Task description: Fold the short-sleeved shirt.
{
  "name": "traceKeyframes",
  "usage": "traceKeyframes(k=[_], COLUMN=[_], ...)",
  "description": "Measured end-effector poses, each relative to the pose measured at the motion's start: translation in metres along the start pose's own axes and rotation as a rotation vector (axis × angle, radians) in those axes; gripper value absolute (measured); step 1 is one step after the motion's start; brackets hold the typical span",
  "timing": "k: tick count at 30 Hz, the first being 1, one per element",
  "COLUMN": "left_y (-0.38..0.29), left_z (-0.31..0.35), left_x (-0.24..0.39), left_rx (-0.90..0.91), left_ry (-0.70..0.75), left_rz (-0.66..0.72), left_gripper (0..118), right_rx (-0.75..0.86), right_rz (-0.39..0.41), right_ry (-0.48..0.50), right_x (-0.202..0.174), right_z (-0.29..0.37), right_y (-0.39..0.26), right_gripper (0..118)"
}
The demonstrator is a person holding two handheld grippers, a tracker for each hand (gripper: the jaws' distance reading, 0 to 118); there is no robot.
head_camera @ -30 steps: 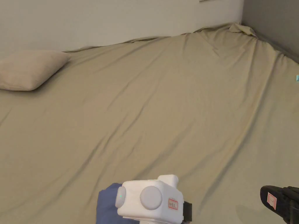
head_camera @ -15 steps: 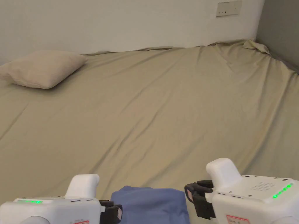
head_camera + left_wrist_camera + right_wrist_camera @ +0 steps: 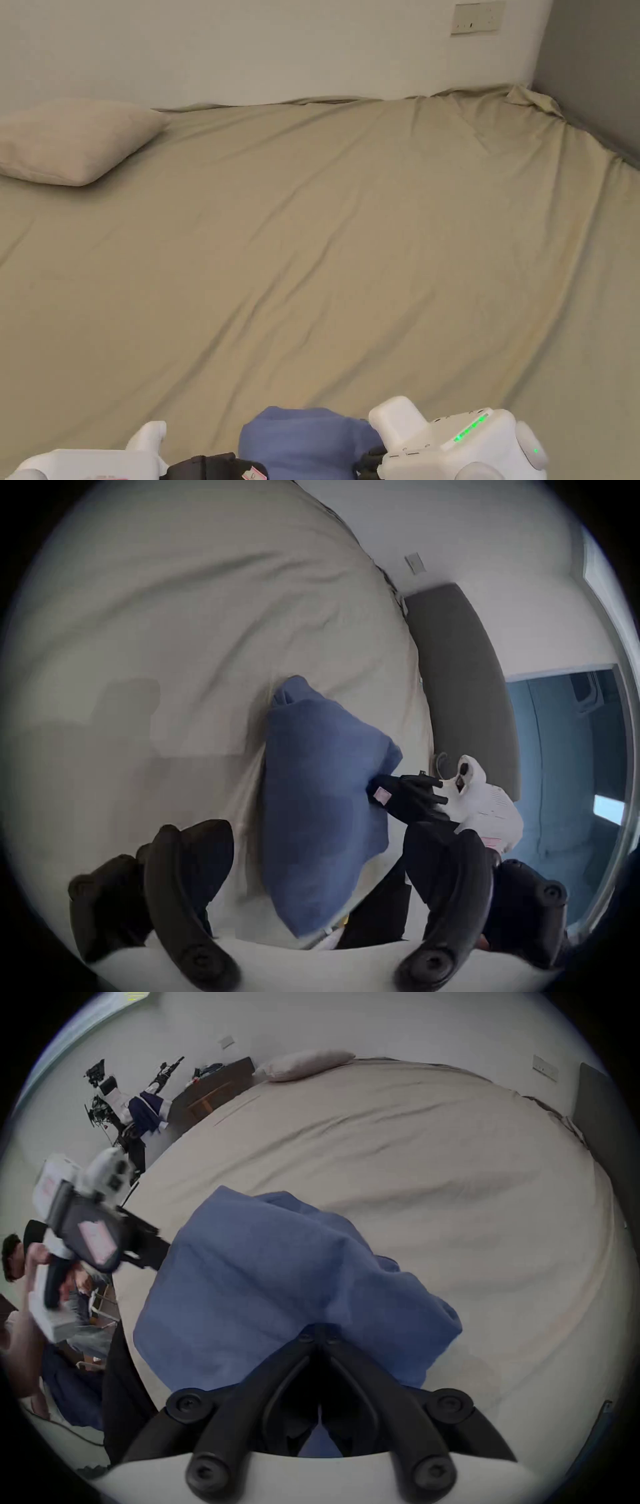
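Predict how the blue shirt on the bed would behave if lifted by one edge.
Probably floppy: the blue shirt slumps in soft rumpled folds on the bed sheet. Likely light, since the right hand-held gripper bunches it with a small pinch. Its layers may slide apart.

pillow point(image 3: 75, 140) on bed sheet point(image 3: 350, 250) | wall socket point(image 3: 478, 17)

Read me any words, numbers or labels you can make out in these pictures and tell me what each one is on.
No text here can be read.
Sticker on the left gripper, head view: pinkish patch, too small and cut off.
Sticker on the right gripper, left gripper view: pale patch, blurred.
Sticker on the left gripper, right gripper view: pink patch, blurred by motion.
Blue shirt: no print or tag showing.
Wall socket plate: no legible marking.
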State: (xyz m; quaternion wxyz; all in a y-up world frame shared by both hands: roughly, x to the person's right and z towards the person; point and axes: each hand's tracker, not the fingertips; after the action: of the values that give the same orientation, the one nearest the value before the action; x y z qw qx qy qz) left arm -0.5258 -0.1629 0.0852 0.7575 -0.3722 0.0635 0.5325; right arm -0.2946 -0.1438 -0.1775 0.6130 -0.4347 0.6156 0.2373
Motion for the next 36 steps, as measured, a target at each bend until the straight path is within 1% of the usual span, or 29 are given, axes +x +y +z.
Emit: traceKeyframes(k=[2,4,6,7,8,9,10,11,13,15,18,21,25,28,31,32,34,35,36], left_y=[0.005,0.009,0.009,0.009,0.012,0.011,0.012,0.012,0.016,0.02,0.031,0.046,0.064,0.075,0.079,0.079,0.078,0.077,0.073], left_z=[-0.029,-0.054,-0.069,-0.066,-0.064,-0.06,-0.058,-0.058,-0.057,-0.055,-0.033,0.025,0.128,0.196,0.247,0.26,0.277,0.283,0.286], left_x=[-0.005,-0.005,-0.002,-0.002,-0.007,-0.013,-0.022,-0.03,-0.034,-0.037,-0.043,-0.064,-0.107,-0.141,-0.157,-0.161,-0.169,-0.175,-0.181], left_rx=[-0.058,-0.105,-0.103,-0.071,-0.072,-0.083,-0.058,-0.063,-0.087,-0.107,-0.116,-0.093,0.004,0.063,0.109,0.136,0.152,0.171,0.198], left_ry=[-0.105,-0.171,-0.181,-0.221,-0.279,-0.282,-0.248,-0.292,-0.27,-0.283,-0.267,-0.163,0.06,0.234,0.396,0.435,0.461,0.465,0.474], left_rz=[-0.004,0.005,-0.02,-0.043,-0.025,0.019,0.057,0.09,0.057,0.067,0.037,0.002,0.023,0.073,0.134,0.166,0.224,0.275,0.325], left_gripper=[107,107,108,108,101,57,40,40,40,40,40,40,40,40,40,40,40,41,62], right_rx=[0.002,0.008,0.005,0.001,0.001,0.0,-0.002,0.0,0.003,0.019,0.078,0.131,0.178,0.191,0.19,0.184,0.175,0.169,0.168], right_rz=[-0.023,-0.063,-0.061,-0.056,-0.053,-0.049,-0.044,-0.041,-0.061,-0.066,-0.099,-0.099,-0.097,-0.078,-0.06,-0.047,-0.025,-0.019,-0.014], right_ry=[0.015,0.035,0.036,0.034,0.031,0.031,0.029,0.032,0.06,0.08,0.12,0.131,0.157,0.167,0.192,0.194,0.193,0.197,0.201], right_x=[0.004,0.008,0.008,0.008,0.007,0.008,0.008,0.01,0.008,0.004,-0.008,-0.025,-0.045,-0.06,-0.073,-0.077,-0.084,-0.086,-0.087], right_z=[-0.003,-0.003,-0.003,-0.003,-0.002,-0.001,0.001,0.003,0.004,0.009,0.021,0.033,0.039,0.038,0.034,0.032,0.028,0.027,0.026], right_y=[-0.002,-0.001,0.0,0.0,0.001,0.001,0.002,0.003,0.007,0.009,0.019,0.032,0.05,0.061,0.069,0.071,0.074,0.075,0.075], right_gripper=[2,2,2,2,2,2,2,2,2,2,2,2,2,2,2,2,2,2,2])
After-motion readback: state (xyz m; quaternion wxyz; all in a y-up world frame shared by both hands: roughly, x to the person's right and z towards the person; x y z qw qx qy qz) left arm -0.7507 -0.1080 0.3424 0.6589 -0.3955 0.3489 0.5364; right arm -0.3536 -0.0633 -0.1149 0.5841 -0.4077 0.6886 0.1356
